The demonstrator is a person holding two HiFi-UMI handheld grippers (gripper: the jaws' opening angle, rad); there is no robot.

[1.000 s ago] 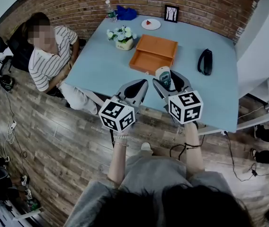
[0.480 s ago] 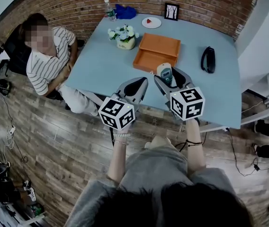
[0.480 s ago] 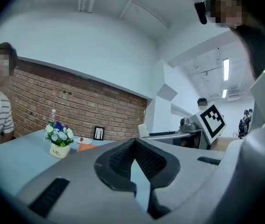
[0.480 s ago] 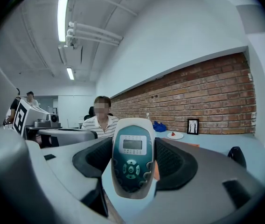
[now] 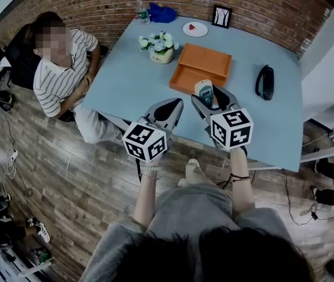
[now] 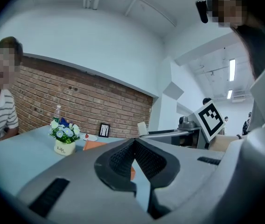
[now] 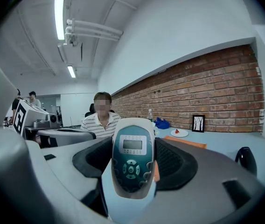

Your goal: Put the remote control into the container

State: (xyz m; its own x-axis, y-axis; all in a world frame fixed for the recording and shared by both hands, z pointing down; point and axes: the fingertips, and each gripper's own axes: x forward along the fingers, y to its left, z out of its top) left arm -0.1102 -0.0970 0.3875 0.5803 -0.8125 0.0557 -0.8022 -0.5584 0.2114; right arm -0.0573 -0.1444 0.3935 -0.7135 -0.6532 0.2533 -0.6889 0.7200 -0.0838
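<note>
- Pale blue surface point(image 5: 126, 81) by a brick wall carries an orange container point(image 5: 205, 60).
- Right hand-held gripper point(image 5: 209, 96) grasps the remote control point(image 5: 204, 90) on the container's near side.
- Left hand-held gripper point(image 5: 173, 106) is clenched on nothing.

The remote control point(image 7: 132, 157) is white with a teal face; the container point(image 5: 205, 60) is orange, the table point(image 5: 126, 81) pale blue, the far wall point(image 5: 96, 4) red brick.

Remote control point(image 5: 203, 90) sits in right gripper point(image 5: 209, 97), before the container point(image 5: 208, 60) on the table point(image 5: 129, 81).
</note>
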